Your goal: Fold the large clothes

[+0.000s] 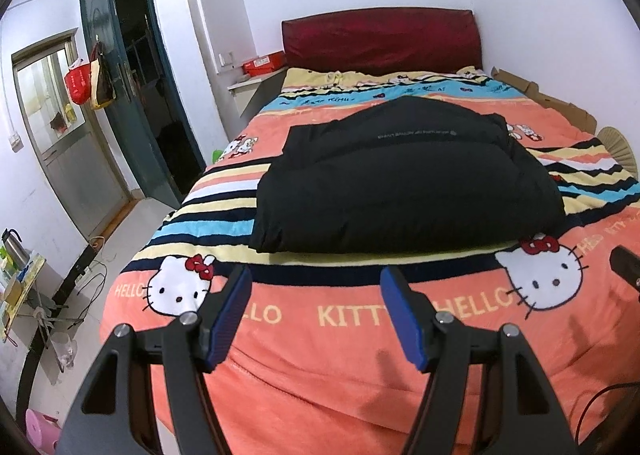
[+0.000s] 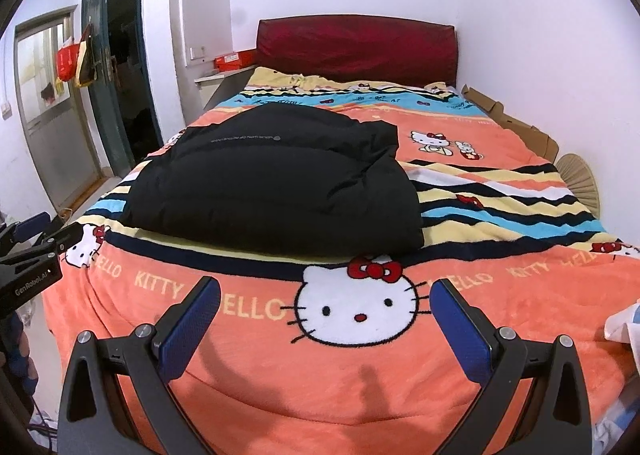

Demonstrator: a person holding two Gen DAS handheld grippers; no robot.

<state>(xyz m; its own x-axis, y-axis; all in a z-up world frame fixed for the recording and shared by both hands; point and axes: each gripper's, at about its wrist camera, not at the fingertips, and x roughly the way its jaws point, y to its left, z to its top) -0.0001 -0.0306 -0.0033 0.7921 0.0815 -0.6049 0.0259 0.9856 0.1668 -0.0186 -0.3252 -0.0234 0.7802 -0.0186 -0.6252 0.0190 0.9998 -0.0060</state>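
**Both grippers hover empty over the foot of the bed**

The left gripper (image 1: 316, 287) and right gripper (image 2: 326, 297) hang with blue-padded jaws spread wide, gripping nothing, above the orange Hello Kitty fleece blanket (image 2: 360, 387) covering the bed; ahead of both, well beyond the fingertips, the folded black puffy jacket (image 1: 404, 187) lies mid-bed on the striped band; beyond it stands a dark red padded headboard (image 1: 380, 39) against white walls; a dark green door (image 1: 108, 51) stands open at left.

A folded black padded jacket (image 1: 408, 179) lay on the orange cartoon-print blanket (image 1: 320, 335), the dark red padded headboard (image 1: 380, 39) behind at twelve o'clock, flattened brown cardboard (image 1: 548, 99) at two.
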